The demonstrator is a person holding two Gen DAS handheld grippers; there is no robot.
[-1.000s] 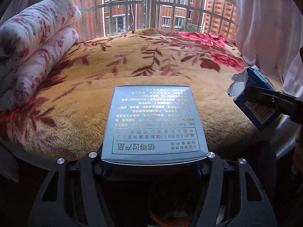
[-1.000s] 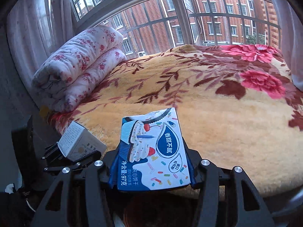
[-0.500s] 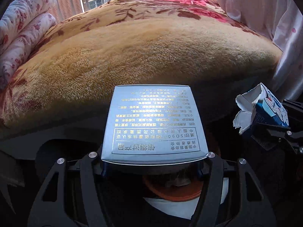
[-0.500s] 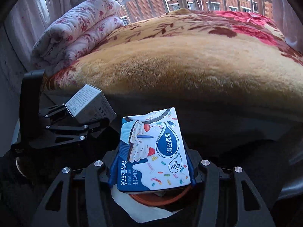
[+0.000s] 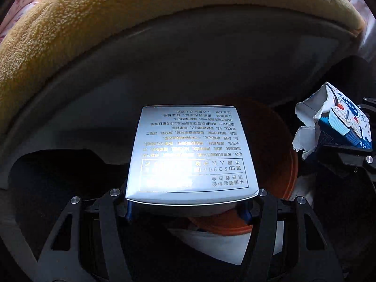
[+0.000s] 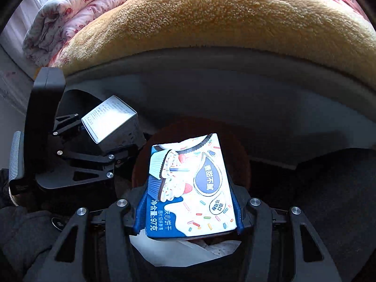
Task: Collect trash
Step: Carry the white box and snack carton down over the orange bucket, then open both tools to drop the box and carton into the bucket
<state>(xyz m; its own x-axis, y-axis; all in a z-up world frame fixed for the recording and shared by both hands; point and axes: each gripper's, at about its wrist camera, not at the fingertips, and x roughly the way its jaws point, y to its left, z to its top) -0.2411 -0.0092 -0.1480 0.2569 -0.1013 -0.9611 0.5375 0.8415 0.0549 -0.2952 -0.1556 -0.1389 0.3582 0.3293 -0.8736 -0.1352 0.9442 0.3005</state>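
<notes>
A silver carton with gold print fills the middle of the left wrist view, and my left gripper is shut on its sides. It hangs over an orange-brown bin on the dark floor by the bed. My right gripper is shut on a torn blue and white biscuit box, which also hangs above the bin. White material lies in the bin. In the right wrist view the silver carton shows to the left. The biscuit box appears at the right edge of the left wrist view.
The bed's yellow plush blanket and grey base rise just behind the bin. A rolled floral quilt lies on the bed at the left. A dark sleeve shows at the lower left. Dark floor surrounds the bin.
Both grippers have sunk from above the bed's top to beside its base, tilting downward. The window has left both views and the bin has come into sight under both boxes.
</notes>
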